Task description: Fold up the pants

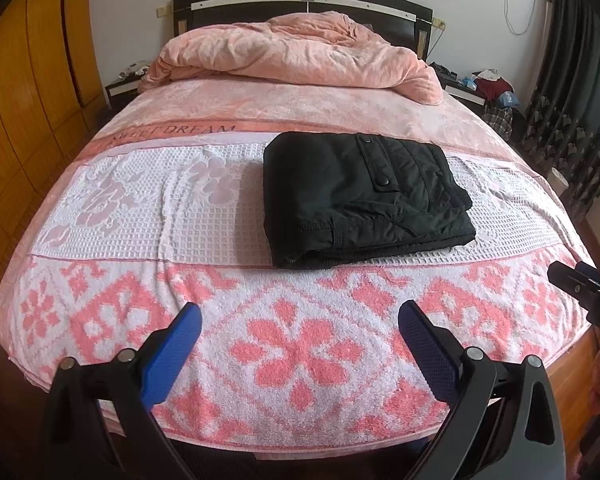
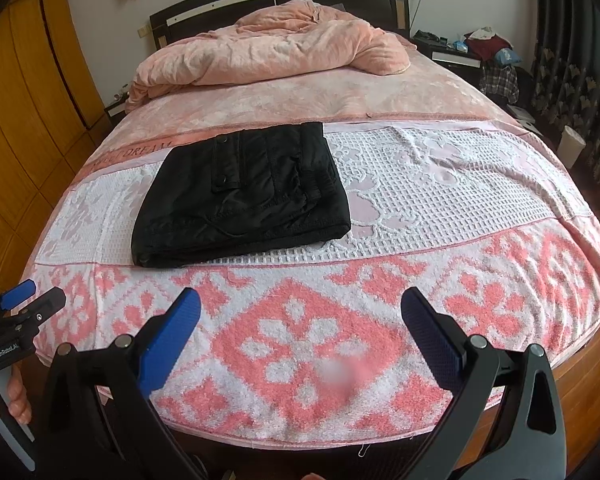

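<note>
1. The black quilted pants with a snap-flap pocket [image 1: 364,196] lie folded into a compact rectangle on the white waffle band of the pink-and-white floral towel blanket [image 1: 292,356], midway along the bed, apart from both tools.
2. The left tool [image 1: 300,344] is spread wide, holding nothing, above the bed's foot edge.
3. The right tool [image 2: 300,328] likewise gapes empty there.
4. A rumpled pink duvet [image 1: 284,52] sits by the dark headboard [image 1: 300,0].
</note>
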The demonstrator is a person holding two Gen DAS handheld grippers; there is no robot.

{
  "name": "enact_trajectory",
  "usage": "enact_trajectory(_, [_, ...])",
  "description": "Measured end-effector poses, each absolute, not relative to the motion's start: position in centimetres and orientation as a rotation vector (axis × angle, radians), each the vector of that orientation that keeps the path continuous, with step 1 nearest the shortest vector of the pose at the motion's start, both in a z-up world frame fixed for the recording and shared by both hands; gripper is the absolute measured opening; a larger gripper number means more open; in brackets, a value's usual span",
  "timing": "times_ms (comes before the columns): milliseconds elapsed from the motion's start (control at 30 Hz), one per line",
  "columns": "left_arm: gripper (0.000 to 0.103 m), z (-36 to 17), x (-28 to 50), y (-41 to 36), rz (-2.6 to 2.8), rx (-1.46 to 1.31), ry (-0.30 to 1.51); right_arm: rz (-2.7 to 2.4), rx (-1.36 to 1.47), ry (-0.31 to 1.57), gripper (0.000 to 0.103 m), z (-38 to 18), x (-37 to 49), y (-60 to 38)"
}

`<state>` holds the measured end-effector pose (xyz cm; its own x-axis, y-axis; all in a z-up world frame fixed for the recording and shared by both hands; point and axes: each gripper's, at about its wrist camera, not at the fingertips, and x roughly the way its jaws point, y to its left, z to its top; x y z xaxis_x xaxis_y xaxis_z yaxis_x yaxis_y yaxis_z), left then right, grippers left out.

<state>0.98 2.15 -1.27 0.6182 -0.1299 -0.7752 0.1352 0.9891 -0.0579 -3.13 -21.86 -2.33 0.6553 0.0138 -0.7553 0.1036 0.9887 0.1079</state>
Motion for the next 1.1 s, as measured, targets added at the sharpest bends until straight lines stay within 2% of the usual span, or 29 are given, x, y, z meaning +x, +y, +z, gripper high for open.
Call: enact_trajectory(1100, [0.099,-1.7,2.1,2.2,-0.154,0.038,0.89,-0.048,0.147,0.882,0.1,-3.0,-2.2,-22.7])
